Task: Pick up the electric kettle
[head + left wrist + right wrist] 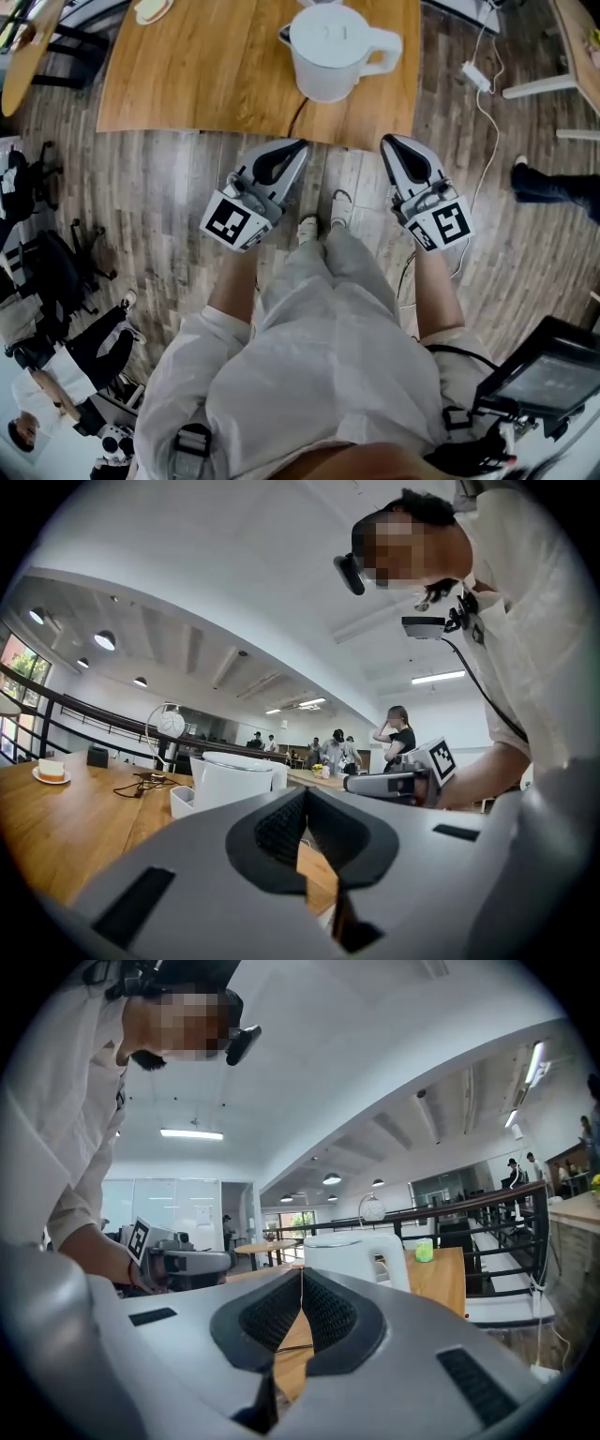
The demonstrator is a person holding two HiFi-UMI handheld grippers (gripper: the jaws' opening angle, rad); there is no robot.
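Observation:
A white electric kettle (335, 49) with its handle pointing right stands on the wooden table (187, 75) near the front edge; it also shows as the kettle (230, 780) in the left gripper view and the kettle (361, 1255) in the right gripper view. My left gripper (298, 146) hovers just short of the table edge, below-left of the kettle, shut and empty. My right gripper (389, 141) hangs level beside it, below-right of the kettle, also shut with nothing between its jaws. A dark cord (297, 114) runs from the kettle's base off the table edge.
A small plate (151, 9) lies at the table's far left. A white cable and adapter (476, 77) trail on the wood floor to the right. Office chairs (37, 253) crowd the left. A person's shoe (536, 183) is at right. My own feet (323, 217) stand under the grippers.

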